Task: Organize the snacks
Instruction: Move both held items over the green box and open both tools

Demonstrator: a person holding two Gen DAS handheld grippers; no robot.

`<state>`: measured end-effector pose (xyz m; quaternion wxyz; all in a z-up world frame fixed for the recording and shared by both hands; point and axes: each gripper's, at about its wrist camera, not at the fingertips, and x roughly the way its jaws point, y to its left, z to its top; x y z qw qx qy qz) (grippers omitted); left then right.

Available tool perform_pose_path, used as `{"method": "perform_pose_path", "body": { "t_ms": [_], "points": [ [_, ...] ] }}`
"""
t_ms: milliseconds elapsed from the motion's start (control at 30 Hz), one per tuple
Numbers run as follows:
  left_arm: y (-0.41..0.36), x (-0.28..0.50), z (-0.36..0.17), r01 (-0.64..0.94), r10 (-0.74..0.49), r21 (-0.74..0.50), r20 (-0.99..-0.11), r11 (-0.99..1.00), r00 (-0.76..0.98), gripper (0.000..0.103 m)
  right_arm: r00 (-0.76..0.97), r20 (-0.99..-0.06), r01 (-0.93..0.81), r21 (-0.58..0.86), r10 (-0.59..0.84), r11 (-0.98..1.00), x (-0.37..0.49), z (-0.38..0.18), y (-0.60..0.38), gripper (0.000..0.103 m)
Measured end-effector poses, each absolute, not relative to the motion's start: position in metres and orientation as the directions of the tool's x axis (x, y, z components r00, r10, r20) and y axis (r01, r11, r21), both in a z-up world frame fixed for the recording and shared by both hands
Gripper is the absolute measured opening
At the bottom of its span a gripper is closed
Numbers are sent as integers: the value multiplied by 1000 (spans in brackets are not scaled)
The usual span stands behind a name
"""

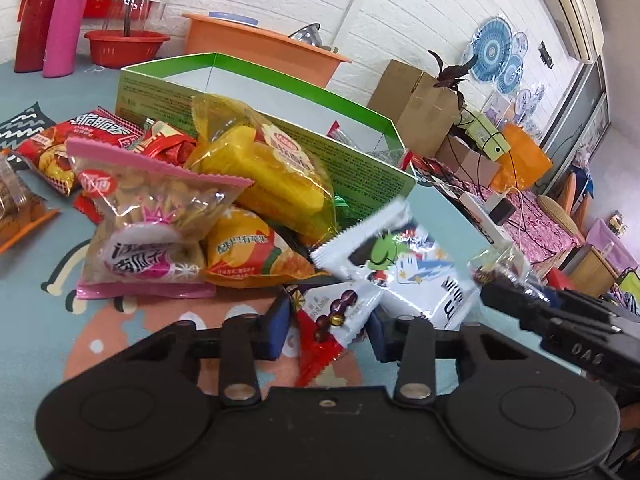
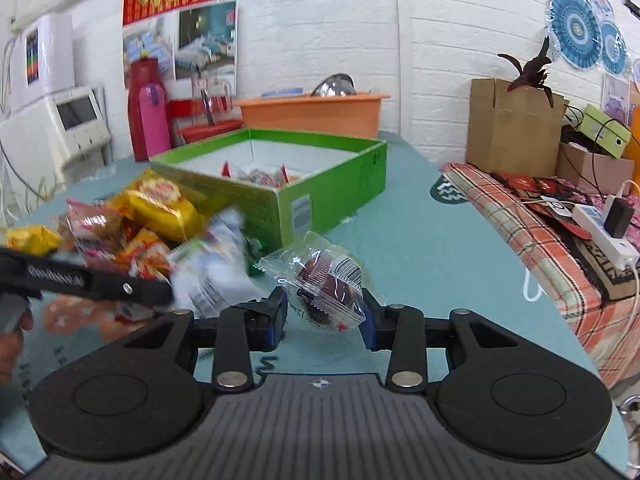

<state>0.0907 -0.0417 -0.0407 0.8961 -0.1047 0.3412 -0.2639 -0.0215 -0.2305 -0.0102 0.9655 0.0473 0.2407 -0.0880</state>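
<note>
A white-red packet (image 1: pixel 340 316) is being pinched by the left claw (image 1: pixel 328 328), a clear-wrapped cake (image 2: pixel 326 280) by the right claw (image 2: pixel 324 316), both above the worktop (image 2: pixel 420 240); slippery wrappers are probably risking a drop short of the green box (image 2: pixel 280 200)

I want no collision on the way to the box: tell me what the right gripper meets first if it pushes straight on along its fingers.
The right gripper is shut on a clear-wrapped snack. Straight ahead lies bare teal tabletop, then probably the near right corner of the green box. Depth is hard to judge in this fisheye view.
</note>
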Motion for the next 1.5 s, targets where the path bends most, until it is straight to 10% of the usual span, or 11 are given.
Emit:
{"method": "perform_pose_path", "body": {
  "t_ms": [600, 1167, 1267, 1500],
  "points": [
    [-16, 112, 59, 477, -639, -456, -322, 751, 699, 53, 947, -321, 30, -9, -31, 1000, 39, 41, -208, 65],
    [-35, 233, 30, 385, -575, -451, -435, 805, 693, 56, 920, -382, 106, 32, -86, 994, 127, 10, -245, 68],
    [-36, 236, 26, 380, -565, -441, -441, 813, 697, 103, 919, -382, 108, 3, -99, 994, 132, 3, -243, 103],
    [-21, 204, 41, 371, -552, -447, -397, 814, 734, 103, 928, -343, 134, -51, -143, 990, 104, 10, -237, 103]
  ]
}}
